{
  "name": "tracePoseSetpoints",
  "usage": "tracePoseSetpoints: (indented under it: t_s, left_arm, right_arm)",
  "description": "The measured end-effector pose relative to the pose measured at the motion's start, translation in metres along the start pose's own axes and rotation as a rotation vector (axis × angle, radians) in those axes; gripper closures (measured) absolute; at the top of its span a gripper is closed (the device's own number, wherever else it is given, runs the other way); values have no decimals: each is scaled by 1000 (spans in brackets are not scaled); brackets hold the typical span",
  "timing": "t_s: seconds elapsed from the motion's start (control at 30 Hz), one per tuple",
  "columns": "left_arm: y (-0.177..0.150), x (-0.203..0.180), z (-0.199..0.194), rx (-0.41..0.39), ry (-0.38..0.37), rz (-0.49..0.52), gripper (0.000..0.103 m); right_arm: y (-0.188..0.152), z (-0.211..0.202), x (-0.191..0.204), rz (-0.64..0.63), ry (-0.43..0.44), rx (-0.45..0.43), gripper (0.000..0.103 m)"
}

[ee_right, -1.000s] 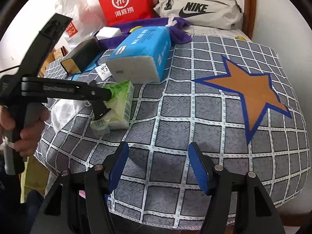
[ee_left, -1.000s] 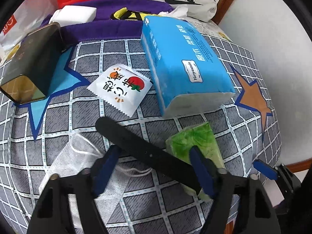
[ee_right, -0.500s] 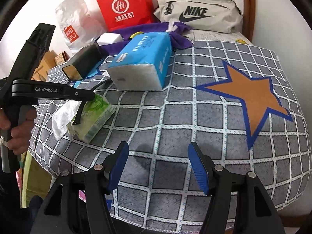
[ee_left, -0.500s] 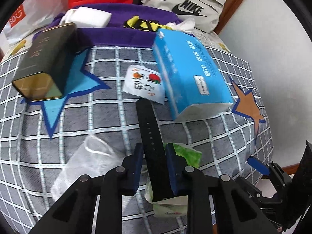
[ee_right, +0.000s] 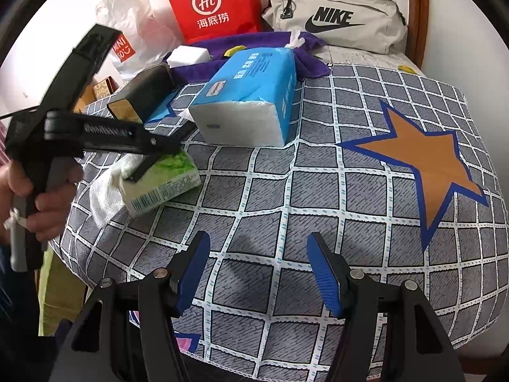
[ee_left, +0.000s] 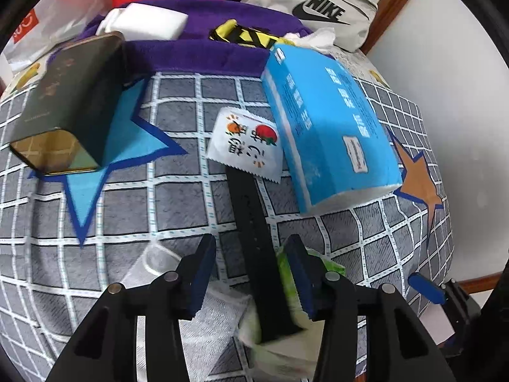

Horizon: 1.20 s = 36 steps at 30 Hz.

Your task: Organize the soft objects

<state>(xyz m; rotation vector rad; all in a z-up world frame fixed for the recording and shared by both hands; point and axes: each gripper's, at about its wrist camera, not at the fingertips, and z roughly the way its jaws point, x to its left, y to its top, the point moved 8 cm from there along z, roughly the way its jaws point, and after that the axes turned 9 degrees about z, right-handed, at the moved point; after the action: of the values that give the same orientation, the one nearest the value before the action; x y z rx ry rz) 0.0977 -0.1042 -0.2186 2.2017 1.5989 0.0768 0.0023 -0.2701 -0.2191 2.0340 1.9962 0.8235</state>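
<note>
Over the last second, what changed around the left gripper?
The left gripper closed its fingers on the black strap, swung it from diagonal to pointing toward the sachet, and has just been opening; the strap lies loose between them on the green tissue pack, which shifted. Right gripper, blue tissue pack and tin unchanged.

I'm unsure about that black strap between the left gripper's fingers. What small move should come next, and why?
Probably close the left gripper on the black strap again. Its jaws have just been opening, with the strap loose between them, its near end lying over the green tissue pack. The right gripper hangs open over bare cloth.
</note>
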Motion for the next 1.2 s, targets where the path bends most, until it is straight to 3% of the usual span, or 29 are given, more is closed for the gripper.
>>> tracePoseSetpoints:
  t_s: [0.1, 0.53, 0.63, 0.73, 0.87, 1.2]
  left_arm:
    - [4, 1, -6, -10, -28, -5, 59]
    - [13, -3, 17, 48, 60, 16, 61]
    - [15, -2, 18, 41, 78, 14, 66]
    - [17, 0, 20, 40, 105, 30, 79]
    - [22, 2, 17, 24, 52, 11, 81]
    - [21, 27, -19, -43, 46, -35, 81]
  right_arm:
    - [1, 1, 0, -2, 0, 4, 40]
    - [4, 14, 1, -25, -22, 32, 40]
    - [4, 16, 3, -30, -22, 37, 40]
    - [4, 16, 5, -44, -28, 37, 40]
    - [5, 17, 8, -46, -21, 34, 40]
    - [9, 20, 37, -80, 14, 27, 40]
